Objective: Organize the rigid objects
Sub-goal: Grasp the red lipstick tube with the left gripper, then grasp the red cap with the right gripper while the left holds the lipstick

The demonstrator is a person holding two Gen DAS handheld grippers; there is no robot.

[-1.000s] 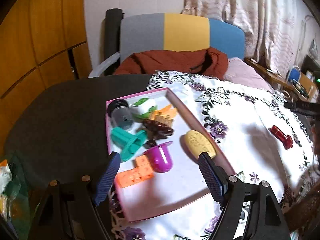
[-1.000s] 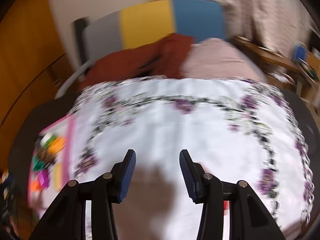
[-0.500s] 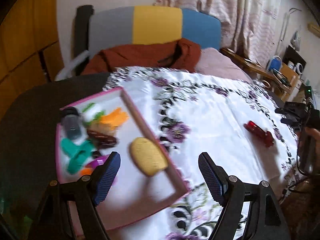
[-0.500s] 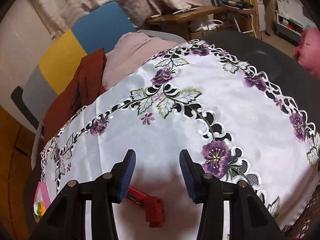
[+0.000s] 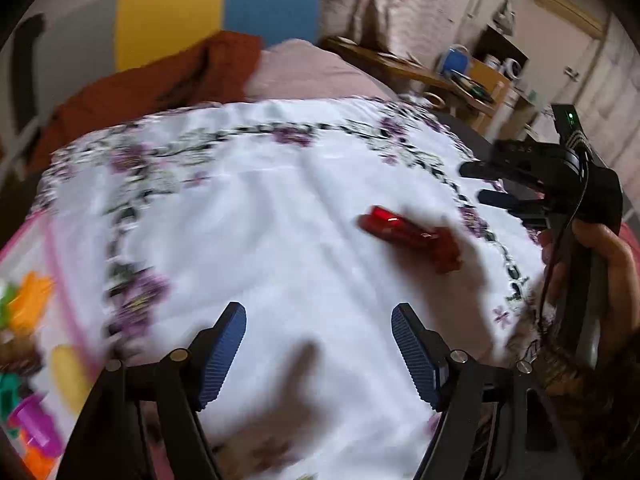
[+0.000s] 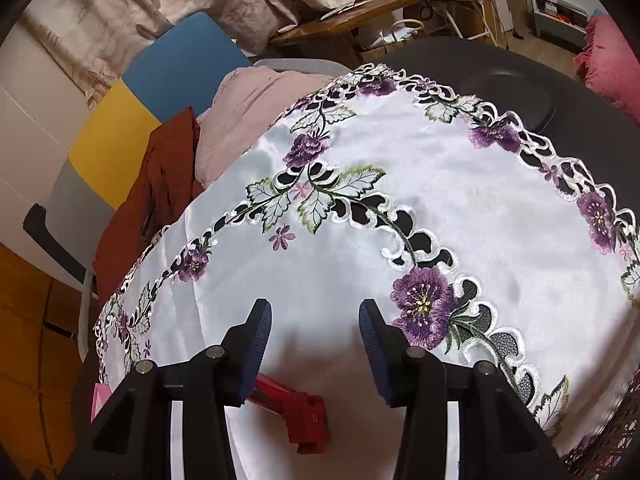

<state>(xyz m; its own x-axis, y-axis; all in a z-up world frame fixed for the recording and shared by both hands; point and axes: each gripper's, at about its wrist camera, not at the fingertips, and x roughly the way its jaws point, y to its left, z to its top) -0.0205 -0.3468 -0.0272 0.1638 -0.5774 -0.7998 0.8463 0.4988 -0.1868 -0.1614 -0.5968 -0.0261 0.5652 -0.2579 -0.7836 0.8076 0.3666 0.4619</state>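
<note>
Tray (image 5: 48, 248) shifted left | red toy (image 5: 408, 236) unobstructed on tablecloth (image 5: 280, 220)

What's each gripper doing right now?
Left gripper: open, empty, jaws just narrowed slightly.
Right gripper: open, empty, above the red toy.

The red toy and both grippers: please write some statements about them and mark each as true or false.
1. The red toy lies on the white cloth. True.
2. The right gripper holds the red toy. False: its jaws are apart and empty, and the toy lies on the cloth below them.
3. The left gripper has open, empty jaws. True.
4. The red toy is inside the pink tray. False: the toy is on the cloth, far to the right of the tray.
5. A chair behind the table has a green back. False: yellow and blue panels show.
</note>
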